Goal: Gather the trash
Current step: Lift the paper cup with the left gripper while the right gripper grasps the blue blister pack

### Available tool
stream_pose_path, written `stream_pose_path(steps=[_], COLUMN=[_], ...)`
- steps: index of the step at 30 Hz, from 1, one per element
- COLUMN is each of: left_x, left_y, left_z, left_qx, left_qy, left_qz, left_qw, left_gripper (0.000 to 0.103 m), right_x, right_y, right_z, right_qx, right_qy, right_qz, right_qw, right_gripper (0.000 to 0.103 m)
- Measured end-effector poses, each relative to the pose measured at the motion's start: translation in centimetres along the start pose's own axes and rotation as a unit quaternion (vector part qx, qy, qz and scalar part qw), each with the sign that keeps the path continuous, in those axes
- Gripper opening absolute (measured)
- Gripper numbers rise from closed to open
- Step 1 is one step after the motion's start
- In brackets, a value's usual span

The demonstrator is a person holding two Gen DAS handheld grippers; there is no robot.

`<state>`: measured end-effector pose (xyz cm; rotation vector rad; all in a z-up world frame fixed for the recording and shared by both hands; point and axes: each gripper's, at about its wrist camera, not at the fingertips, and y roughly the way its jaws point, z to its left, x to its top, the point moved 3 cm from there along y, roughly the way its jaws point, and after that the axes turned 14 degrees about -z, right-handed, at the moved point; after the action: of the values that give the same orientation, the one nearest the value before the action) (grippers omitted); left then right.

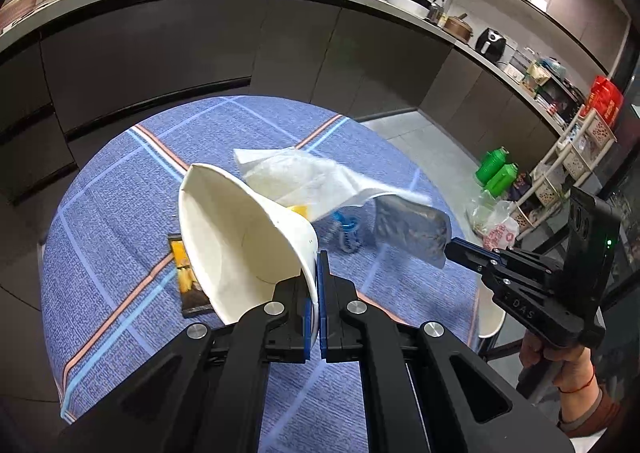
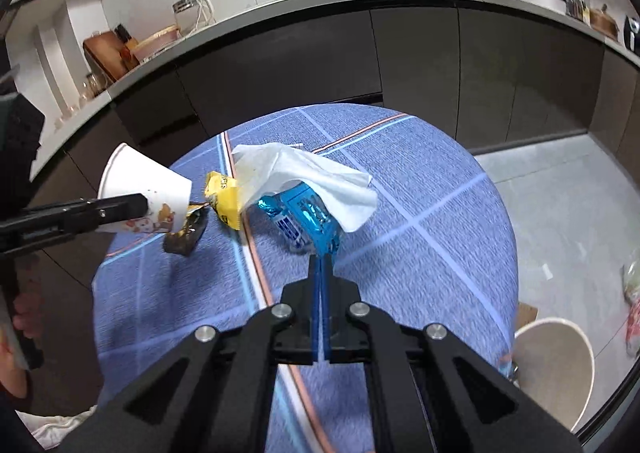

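My left gripper [image 1: 319,257] is shut on the rim of a white paper cup [image 1: 240,237], held tilted above the round blue table [image 1: 120,237]; the cup also shows in the right wrist view [image 2: 144,189]. My right gripper [image 2: 323,253] is shut on a blue snack wrapper [image 2: 308,219], lifted off the table; from the left wrist view the wrapper shows its grey back [image 1: 412,225]. A white tissue [image 2: 308,173] drapes over the wrapper. A yellow wrapper [image 2: 224,199] and a dark brown wrapper [image 2: 186,235] lie beside the cup. The right gripper [image 1: 450,243] is seen from the left.
A dark kitchen counter [image 1: 240,37] curves behind the table. A beige chair seat [image 2: 556,365] stands at the table's right. Green bottles [image 1: 496,169], plastic bags [image 1: 496,225] and a white rack [image 1: 576,157] are on the floor at right.
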<state>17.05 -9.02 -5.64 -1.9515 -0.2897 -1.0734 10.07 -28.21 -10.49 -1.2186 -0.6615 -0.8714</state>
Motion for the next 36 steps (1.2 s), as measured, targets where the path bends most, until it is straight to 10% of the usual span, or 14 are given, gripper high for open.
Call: stream_pose_path(steps=[19,36], left_x=[0.7,-0.6], left_y=[-2.2,-0.9], left_z=[-6.6,-4.7], left_qx=[-0.035,-0.028], left_qy=[0.051,0.039], left_qz=[-0.025,-0.002], left_qw=[0.9978,0.9989], left_gripper=[0.002,0.002], right_x=[0.0,-4.1], right_y=[-5.9,-2.4], right_z=[-1.7,2.1], right_qx=[-0.007,0.022], right_qy=[-0.001,-0.071], right_qz=[-0.041,0.025], right_qw=[0.999,0.997], right_gripper=[0.003,0.043])
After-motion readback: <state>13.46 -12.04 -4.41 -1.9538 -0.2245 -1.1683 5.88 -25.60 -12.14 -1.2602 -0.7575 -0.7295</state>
